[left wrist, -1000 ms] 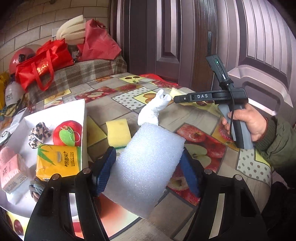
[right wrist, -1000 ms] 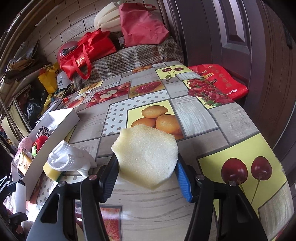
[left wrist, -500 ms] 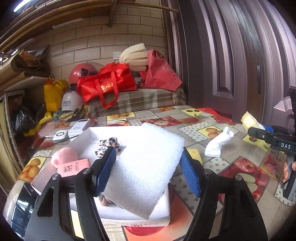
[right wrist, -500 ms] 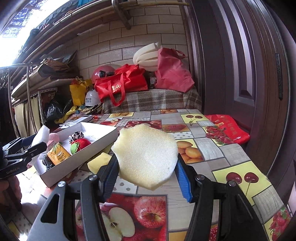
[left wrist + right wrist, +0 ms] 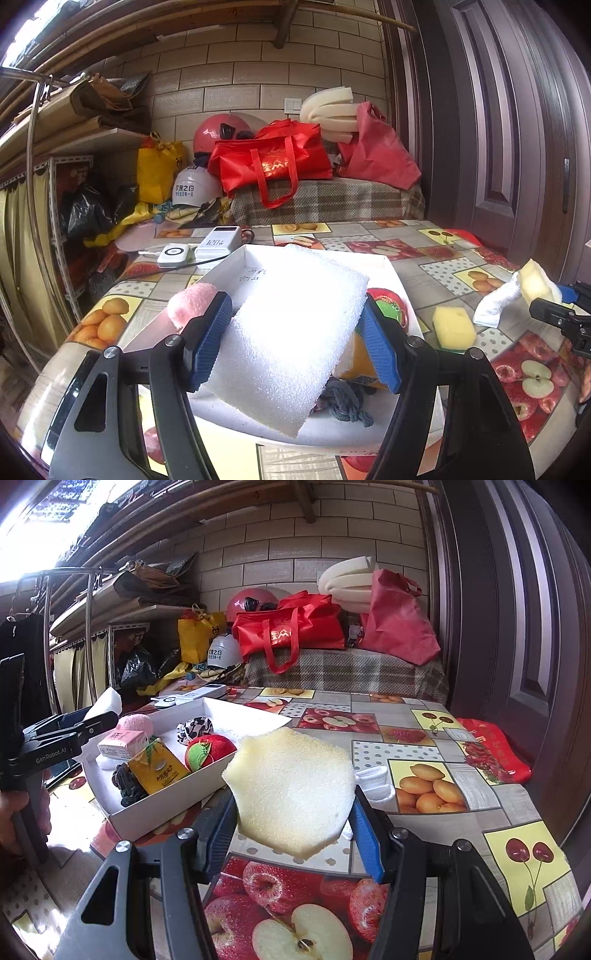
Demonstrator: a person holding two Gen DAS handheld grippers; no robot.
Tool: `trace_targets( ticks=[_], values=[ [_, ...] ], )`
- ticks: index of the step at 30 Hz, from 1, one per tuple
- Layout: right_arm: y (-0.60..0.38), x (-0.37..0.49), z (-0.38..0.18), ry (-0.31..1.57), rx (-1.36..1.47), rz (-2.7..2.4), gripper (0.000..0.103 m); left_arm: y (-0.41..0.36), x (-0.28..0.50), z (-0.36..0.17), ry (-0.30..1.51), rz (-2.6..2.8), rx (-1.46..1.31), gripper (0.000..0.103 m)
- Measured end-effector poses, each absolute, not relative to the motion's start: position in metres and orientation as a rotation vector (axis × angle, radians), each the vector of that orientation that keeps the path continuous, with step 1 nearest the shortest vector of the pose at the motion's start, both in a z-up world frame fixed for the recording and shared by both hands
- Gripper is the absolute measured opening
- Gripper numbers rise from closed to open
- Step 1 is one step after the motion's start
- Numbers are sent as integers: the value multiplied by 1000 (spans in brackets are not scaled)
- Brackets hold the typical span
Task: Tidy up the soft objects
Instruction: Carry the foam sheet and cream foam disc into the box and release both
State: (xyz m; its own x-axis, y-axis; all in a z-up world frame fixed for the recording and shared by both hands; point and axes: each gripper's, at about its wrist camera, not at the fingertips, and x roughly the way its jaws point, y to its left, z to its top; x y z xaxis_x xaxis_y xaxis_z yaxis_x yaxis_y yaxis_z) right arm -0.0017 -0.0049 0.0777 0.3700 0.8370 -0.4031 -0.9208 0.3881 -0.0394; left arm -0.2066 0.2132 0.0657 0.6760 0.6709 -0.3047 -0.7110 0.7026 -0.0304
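While left tongs [image 5: 295,345] clamp white foam [image 5: 291,332] above the box [image 5: 317,254], right tongs [image 5: 291,825] grip yellow sponge [image 5: 291,790].

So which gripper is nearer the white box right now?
Left. The left gripper, gripping white foam, is above the white box; the right gripper, gripping yellow sponge, is beside it.

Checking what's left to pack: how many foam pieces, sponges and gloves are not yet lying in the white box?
Foam pieces: 2 (white foam, yellow foam)
Sponge: 1
Glove: 1
Total: 4
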Motion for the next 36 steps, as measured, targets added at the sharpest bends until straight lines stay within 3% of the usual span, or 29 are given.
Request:
trace_targets(
  ticks=[17,36],
  values=[
    [94,-87,69,360,-365,1451,58,267,-213,60,284,954,-252,70],
    [140,-78,49,586,-451,1536,58,279,-206,59,315,947,-264,70]
  ],
)
